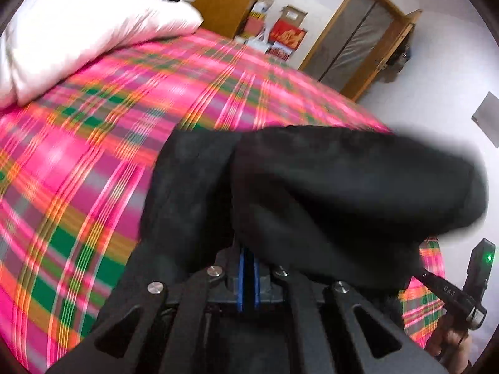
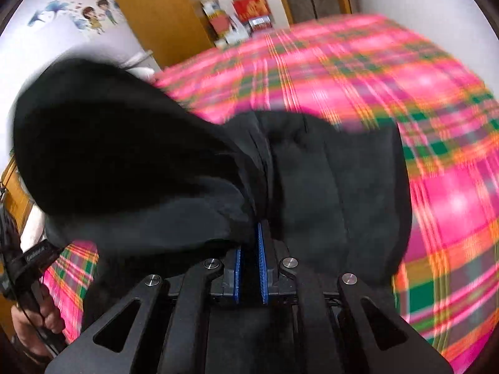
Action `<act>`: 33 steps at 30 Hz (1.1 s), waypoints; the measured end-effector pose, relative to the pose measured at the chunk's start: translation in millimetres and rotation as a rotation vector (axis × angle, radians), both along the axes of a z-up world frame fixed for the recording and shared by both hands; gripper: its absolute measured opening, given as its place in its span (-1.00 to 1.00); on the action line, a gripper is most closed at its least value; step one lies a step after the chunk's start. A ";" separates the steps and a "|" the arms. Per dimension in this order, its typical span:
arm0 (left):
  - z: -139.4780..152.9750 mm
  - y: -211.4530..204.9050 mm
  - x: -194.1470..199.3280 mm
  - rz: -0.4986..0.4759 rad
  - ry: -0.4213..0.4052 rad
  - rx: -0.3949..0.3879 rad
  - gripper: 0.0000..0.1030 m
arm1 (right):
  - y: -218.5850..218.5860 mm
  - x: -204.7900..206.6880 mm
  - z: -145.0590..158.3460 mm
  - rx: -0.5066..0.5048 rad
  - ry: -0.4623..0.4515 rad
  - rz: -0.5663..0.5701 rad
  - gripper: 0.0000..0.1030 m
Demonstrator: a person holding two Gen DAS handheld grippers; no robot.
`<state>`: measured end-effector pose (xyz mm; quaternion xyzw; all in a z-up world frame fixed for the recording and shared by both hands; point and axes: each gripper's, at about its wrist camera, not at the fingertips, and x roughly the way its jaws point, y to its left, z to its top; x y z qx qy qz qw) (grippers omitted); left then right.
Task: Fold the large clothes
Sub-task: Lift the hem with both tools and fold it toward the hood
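A large black garment hangs bunched over my left gripper, whose blue pads are closed on its fabric; the fingertips are hidden under the cloth. In the right wrist view the same black garment drapes over my right gripper, whose blue pads pinch the cloth too. Both grippers hold it lifted above the pink plaid bed cover. The right gripper's handle and hand show at the lower right of the left wrist view.
A white duvet with a dark item on top lies at the bed's far left. A wooden wardrobe, red boxes and a door stand beyond the bed. The views are motion-blurred.
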<state>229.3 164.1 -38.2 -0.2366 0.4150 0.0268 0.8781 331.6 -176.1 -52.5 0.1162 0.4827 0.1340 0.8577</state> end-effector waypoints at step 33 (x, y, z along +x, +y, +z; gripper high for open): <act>-75.3 -88.8 39.6 -0.272 0.165 -0.005 0.23 | 57.6 8.0 -88.0 0.073 0.143 0.066 -0.48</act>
